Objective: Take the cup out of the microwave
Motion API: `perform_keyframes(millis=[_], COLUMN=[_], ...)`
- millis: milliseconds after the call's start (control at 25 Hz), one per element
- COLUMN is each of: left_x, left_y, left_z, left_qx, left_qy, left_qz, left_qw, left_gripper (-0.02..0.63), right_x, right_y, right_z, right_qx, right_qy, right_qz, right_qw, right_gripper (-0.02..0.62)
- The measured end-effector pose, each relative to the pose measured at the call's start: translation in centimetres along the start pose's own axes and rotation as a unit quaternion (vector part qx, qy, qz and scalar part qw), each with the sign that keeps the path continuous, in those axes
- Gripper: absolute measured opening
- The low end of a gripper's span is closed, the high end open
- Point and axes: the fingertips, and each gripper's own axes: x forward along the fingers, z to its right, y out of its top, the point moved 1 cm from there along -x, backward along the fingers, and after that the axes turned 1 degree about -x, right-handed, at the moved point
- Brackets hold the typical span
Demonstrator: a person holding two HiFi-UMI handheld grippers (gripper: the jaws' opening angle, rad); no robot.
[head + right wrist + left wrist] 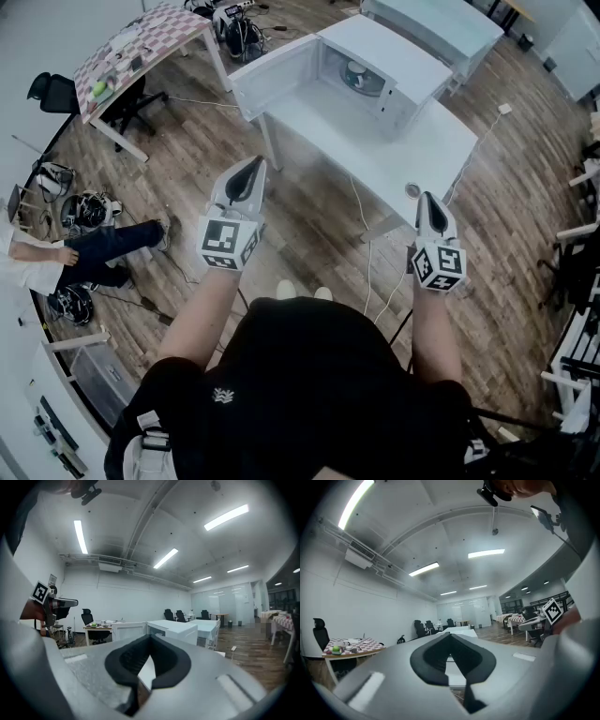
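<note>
**A:** How far along is the job?

**B:** Barely begun. The microwave point(398, 49) door point(274, 86) stands open, and the cup point(360, 77) sits inside the microwave, untouched.

**A:** And the 2 grippers?

**B:** The left gripper point(251, 173) and right gripper point(428, 204) hang well short of the microwave, jaws pressed together on nothing. Reach, grasp and lift-out all remain.

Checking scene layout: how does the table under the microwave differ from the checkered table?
The white table has a plain top; the checkered table is patterned. The white table carries the open microwave; the checkered table holds small clutter. Both have white legs.
</note>
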Motion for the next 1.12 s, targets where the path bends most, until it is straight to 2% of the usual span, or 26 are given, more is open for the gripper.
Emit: perform_keyframes(millis=[560, 720, 840, 960, 1120], left_x=[1.8, 2.9, 5.1, 7.9, 12.3], left_y=[-1.6, -2.6, -2.5, -2.3, -2.8], left_z=[1.8, 1.4, 0.0, -1.6, -4.3], left_qx=[0.01, 0.013, 0.019, 0.022, 0.021], left_qy=[0.037, 0.032, 0.027, 0.012, -0.012], left_qz=[-0.022, -0.032, -0.022, -0.011, -0.003], left_qw=[0.999, 0.9989, 0.9992, 0.9996, 0.9997], left_gripper=[0.002, 0.002, 0.002, 0.002, 0.002], right_x=[3.3, 4.9, 6.7, 9.1, 13.0], right_y=[-2.6, -3.0, -2.7, -1.9, -1.6], right_z=[1.2, 1.0, 1.4, 2.2, 2.2], right_qx=[0.019, 0.028, 0.027, 0.024, 0.02], right_qy=[0.063, 0.068, 0.06, 0.03, 0.009], right_qz=[-0.006, -0.007, 0.001, 0.015, 0.006], right_qw=[0.998, 0.997, 0.998, 0.999, 1.0], right_gripper=[0.0, 0.0, 0.0, 0.0, 0.0])
